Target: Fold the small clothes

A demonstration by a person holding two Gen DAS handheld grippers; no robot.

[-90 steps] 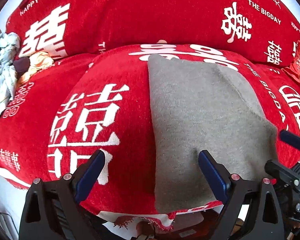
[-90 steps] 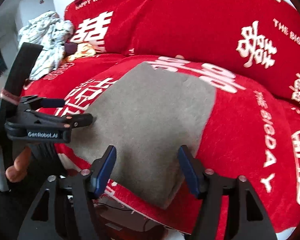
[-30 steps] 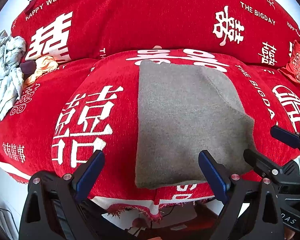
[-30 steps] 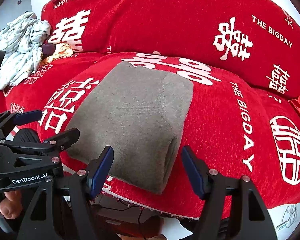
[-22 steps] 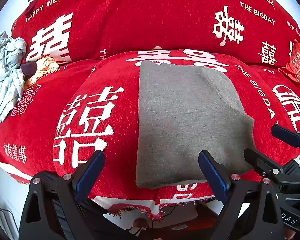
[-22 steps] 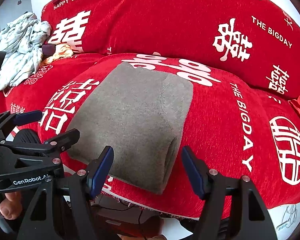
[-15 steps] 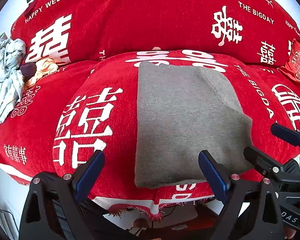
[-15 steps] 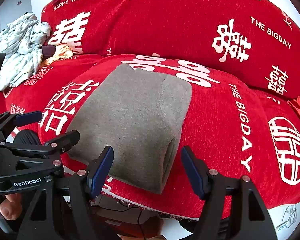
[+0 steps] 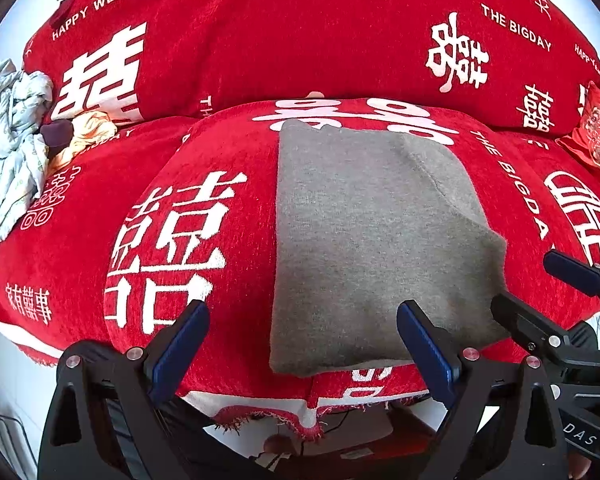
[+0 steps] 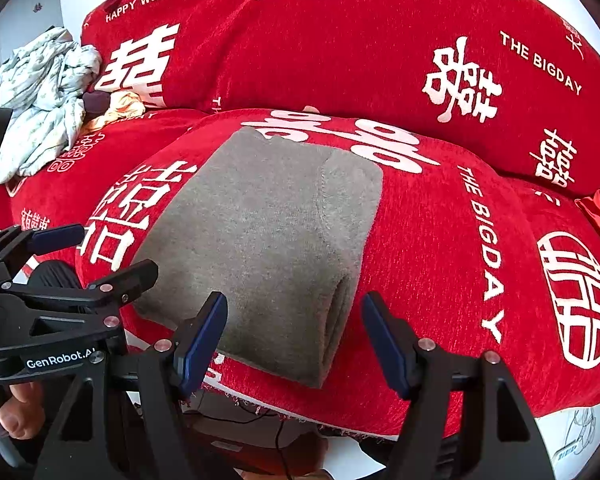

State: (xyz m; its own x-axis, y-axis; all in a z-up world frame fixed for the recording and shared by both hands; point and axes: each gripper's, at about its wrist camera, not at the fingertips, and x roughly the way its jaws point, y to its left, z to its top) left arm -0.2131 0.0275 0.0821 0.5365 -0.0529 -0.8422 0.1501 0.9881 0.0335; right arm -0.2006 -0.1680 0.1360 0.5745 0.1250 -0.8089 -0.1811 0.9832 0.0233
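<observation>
Where layers (image 10: 336,320) show, right view alone.

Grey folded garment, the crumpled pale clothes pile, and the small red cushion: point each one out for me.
grey folded garment (image 9: 372,240): left wrist view, middle of its top layer.
crumpled pale clothes pile (image 10: 44,96): right wrist view, centre of the heap.
small red cushion (image 9: 598,136): left wrist view, its patterned face.
</observation>
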